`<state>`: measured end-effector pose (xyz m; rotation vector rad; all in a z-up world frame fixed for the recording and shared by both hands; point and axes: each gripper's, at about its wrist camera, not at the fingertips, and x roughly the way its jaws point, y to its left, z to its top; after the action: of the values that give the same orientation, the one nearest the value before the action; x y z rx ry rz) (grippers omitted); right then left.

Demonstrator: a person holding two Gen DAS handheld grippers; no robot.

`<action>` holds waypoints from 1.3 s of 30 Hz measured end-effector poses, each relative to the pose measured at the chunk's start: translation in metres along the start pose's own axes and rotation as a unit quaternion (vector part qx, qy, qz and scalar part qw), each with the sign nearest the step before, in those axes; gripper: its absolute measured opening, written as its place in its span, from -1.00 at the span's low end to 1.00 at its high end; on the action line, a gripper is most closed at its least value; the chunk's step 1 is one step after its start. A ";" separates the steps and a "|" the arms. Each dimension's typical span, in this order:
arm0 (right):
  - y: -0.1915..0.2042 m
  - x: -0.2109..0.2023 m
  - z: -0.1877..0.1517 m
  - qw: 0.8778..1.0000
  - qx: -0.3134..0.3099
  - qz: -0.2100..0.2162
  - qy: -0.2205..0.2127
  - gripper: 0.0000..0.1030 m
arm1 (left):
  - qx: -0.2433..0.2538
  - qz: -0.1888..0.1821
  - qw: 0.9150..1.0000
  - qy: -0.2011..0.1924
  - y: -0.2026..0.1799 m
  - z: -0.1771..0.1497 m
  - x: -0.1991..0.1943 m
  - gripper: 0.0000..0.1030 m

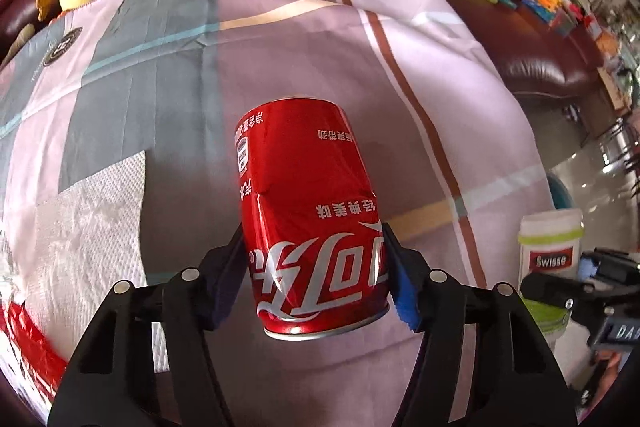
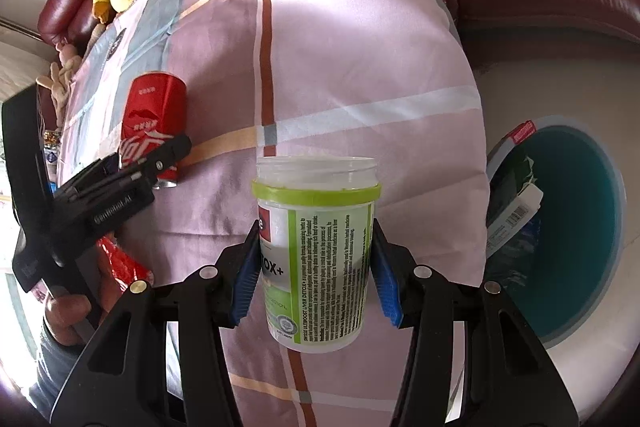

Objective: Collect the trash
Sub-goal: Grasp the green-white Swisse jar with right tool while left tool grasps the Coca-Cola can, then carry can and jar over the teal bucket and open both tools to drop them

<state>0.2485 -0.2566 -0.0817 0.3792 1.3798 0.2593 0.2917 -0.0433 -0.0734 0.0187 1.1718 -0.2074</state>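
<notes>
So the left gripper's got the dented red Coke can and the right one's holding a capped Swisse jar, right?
Nearly. The Swisse jar in the right gripper has no cap; the right wrist view shows its mouth open. The left gripper does hold the dented Coke can.

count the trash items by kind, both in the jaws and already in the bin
Red soda can, dented, held by the left gripper: 1
Lidless supplement jar, held by the right gripper: 1
Boxes inside the teal bin: 2 visible
Red wrapper: 1
Paper towel: 1
Total: 6
</notes>
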 end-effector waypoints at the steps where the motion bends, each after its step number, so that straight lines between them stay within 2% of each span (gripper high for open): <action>1: 0.000 -0.003 -0.002 1.000 0.000 0.003 -0.003 -0.07 | 0.004 0.000 1.000 -0.002 -0.002 -0.003 -0.004 0.23; 15: -0.026 -0.036 -0.044 0.999 0.037 0.022 -0.030 -0.07 | 0.054 -0.024 0.998 -0.014 -0.045 -0.048 -0.042 0.23; 24: -0.054 -0.065 -0.066 0.996 0.064 0.035 -0.061 -0.07 | 0.088 -0.043 0.995 -0.019 -0.084 -0.060 -0.063 0.23; 32: -0.099 -0.105 -0.079 0.991 0.091 0.023 -0.097 -0.07 | 0.144 -0.067 0.987 -0.024 -0.144 -0.065 -0.074 0.23; 39: -0.155 -0.127 -0.090 0.984 0.134 0.006 -0.120 -0.07 | 0.194 -0.082 0.977 -0.016 -0.203 -0.068 -0.065 0.23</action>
<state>0.1311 -0.4387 -0.0439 0.6207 1.1767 0.0339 0.1712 -0.2240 -0.0217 0.2625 1.0869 -0.5791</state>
